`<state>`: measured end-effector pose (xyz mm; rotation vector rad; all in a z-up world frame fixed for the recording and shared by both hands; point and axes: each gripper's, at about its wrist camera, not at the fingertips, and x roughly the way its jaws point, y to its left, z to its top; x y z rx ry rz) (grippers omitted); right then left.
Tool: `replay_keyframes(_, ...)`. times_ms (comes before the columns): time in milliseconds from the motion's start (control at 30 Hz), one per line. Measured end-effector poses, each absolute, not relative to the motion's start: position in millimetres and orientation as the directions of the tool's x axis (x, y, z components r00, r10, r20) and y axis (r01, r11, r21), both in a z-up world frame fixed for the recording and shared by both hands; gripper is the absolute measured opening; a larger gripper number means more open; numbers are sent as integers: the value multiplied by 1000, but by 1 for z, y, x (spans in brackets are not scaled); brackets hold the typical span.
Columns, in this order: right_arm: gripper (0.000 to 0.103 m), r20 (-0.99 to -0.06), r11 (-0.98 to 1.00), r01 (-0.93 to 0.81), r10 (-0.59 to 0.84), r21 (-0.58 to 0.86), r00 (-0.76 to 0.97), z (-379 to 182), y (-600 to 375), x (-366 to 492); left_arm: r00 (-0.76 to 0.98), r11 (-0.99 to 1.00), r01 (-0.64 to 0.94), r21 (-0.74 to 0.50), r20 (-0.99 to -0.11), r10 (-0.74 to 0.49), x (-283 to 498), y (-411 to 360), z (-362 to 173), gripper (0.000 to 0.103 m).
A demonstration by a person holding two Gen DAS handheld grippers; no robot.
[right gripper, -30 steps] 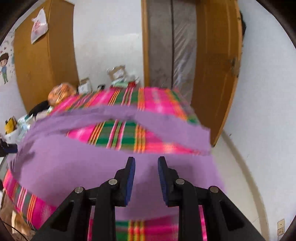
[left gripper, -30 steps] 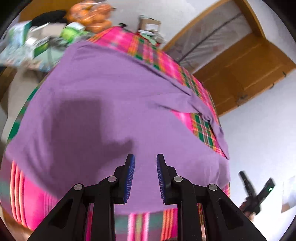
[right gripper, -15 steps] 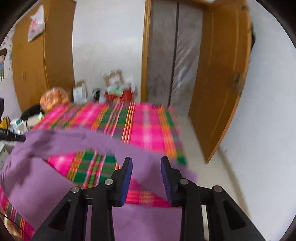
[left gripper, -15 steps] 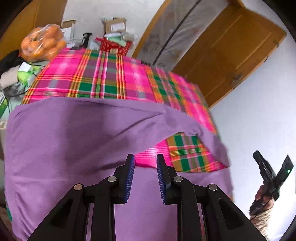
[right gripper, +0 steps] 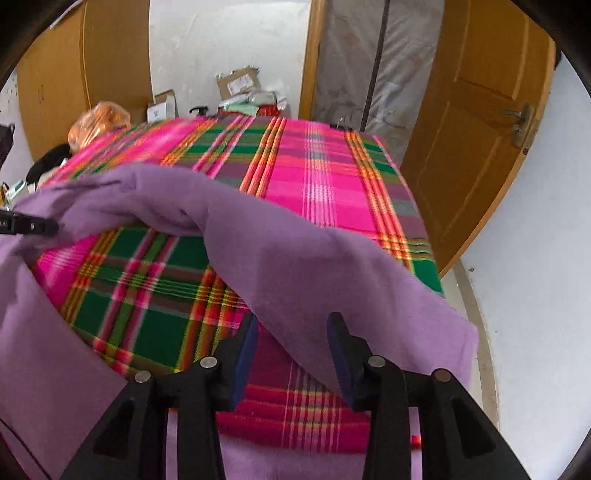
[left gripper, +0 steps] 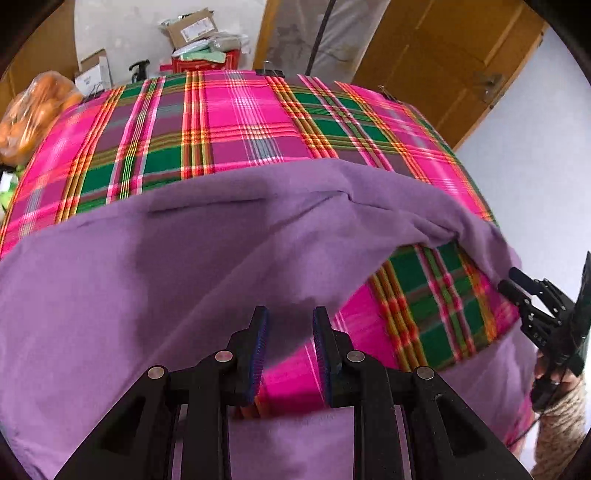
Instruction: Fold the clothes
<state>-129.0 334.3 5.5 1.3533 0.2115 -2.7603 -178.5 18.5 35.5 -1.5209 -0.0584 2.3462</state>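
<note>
From the left wrist we see our left tongs (left gripper: 287, 345) hanging low over the near edge of the bench (left gripper: 236, 122), which wears a pink and green plaid cloth. The jaws stand a little apart with nothing between them; the purple garment (left gripper: 155, 280) lies just beyond and beneath the tips. It covers the near left part of the bench, and one long strip of it arches over bare plaid toward the right edge. There our right tongs (left gripper: 517, 286) show small, close to that strip. A bag of oranges (left gripper: 35, 107) and some boxes (left gripper: 192, 31) sit past the far edge.

From the right wrist, our right tongs (right gripper: 291, 336) stand spread wide, and a fold of the purple garment (right gripper: 295, 266) lies loose between the jaws, not pinched. The garment sags from there toward the left edge, where the tip of our left tongs (right gripper: 31, 226) touches or nearly touches it.

We judge the fold barely begun: the garment is spread out, no crease is laid, and everything is left to do.

Compared with half a second ago, the right tongs have opened wider and sit closer to the strip, and the left tongs have come in lower over the garment.
</note>
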Motion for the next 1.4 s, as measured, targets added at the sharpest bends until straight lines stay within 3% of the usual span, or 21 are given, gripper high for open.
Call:
replay_keyframes(300,40,-791,-995,86,-8,-56,-612,-5,343,-144,-374,-931,-307,-199,-874,310,-176,27,28,25)
replay_keyframes(467,7,-785,-996,82,-14,-47,-620,-3,343,-150,-366,-926,-335,-174,-882,298,-172,37,25,25)
replay_keyframes(733,4,-736,-1000,14,4,-18,-677,17,358,-163,-364,-923,-315,-220,-871,331,-171,31,24,25)
replay_keyframes(1067,4,-655,-996,-38,84,-84,-751,40,364,-213,-377,-924,-311,-223,-863,335,-169,31,23,25)
replay_keyframes(1400,4,-692,-984,-72,165,-161,-703,28,368,-279,-375,-918,-299,-262,-852,365,-168,25,24,25)
